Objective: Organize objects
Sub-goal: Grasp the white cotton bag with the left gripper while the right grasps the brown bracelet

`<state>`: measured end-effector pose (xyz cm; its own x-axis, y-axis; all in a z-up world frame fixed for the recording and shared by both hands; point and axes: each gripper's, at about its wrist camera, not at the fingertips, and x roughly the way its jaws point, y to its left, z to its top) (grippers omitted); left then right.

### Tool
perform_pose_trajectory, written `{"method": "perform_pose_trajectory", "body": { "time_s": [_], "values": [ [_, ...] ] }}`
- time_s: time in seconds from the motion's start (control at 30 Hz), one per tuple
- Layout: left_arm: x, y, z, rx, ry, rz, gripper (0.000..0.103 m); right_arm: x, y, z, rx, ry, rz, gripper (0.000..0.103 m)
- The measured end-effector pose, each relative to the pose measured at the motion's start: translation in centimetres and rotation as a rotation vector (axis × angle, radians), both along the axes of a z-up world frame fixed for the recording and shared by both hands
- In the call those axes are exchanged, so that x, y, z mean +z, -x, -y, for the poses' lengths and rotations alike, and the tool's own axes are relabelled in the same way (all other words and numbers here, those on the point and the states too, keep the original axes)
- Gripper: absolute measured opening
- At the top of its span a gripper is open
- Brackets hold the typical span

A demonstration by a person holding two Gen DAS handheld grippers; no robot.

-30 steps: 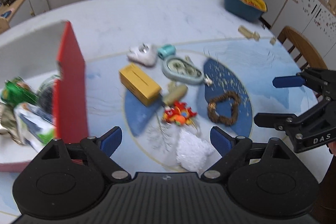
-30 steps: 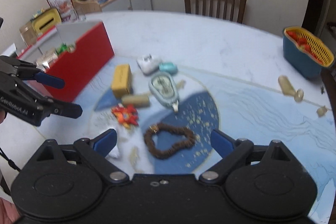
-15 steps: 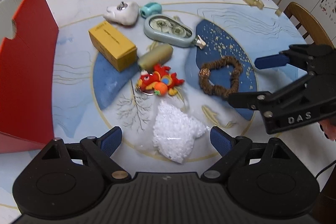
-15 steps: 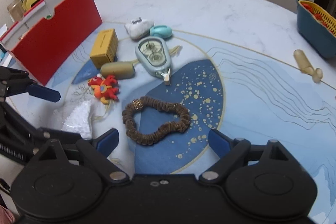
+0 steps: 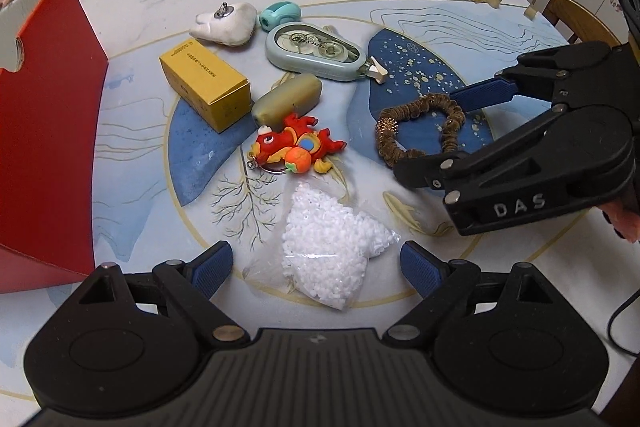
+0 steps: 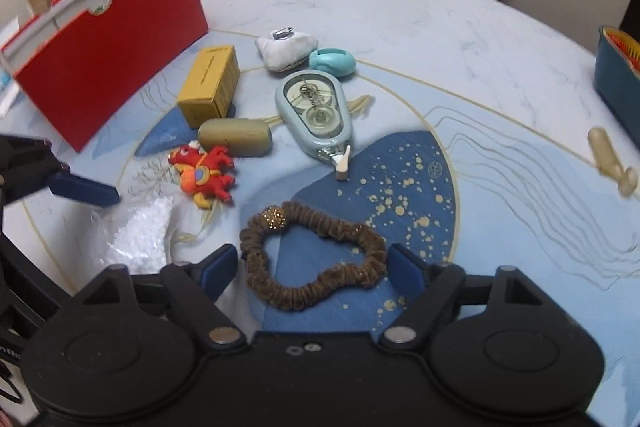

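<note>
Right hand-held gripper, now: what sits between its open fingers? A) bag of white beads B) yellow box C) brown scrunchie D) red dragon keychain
C: in the right wrist view the brown scrunchie lies on the table between the spread fingers of the right hand-held gripper, not yet gripped.

Ruched brown cloth scrunchie (image 6: 312, 261); glossy marbled table (image 6: 360, 3).

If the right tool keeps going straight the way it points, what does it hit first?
Most likely the brown scrunchie, which lies between the right tool's open fingers. Height above the table is unclear.
</note>
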<state>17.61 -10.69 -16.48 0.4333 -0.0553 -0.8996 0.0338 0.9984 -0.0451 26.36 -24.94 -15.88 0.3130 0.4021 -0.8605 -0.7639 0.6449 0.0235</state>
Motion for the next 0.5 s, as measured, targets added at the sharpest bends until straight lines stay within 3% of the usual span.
{"method": "perform_pose_trajectory", "body": {
  "time_s": [0.1,0.37,0.43,0.5],
  "values": [
    [0.0,0.26,0.16,0.002,-0.014,0.025,0.09,0.08,0.28,0.05,0.007,0.001,0.014,0.071],
    [0.49,0.48,0.66,-0.02,-0.017,0.062,0.054,0.45,0.57,0.19,-0.011,-0.008,0.023,0.043],
    [0.63,0.5,0.54,-0.02,-0.007,0.066,0.047,0.58,0.63,0.24,-0.021,-0.012,0.022,0.027],
    [0.77,0.54,0.36,-0.011,0.003,0.074,0.043,0.7,0.58,0.32,-0.039,-0.017,0.011,0.019]
  ]
}}
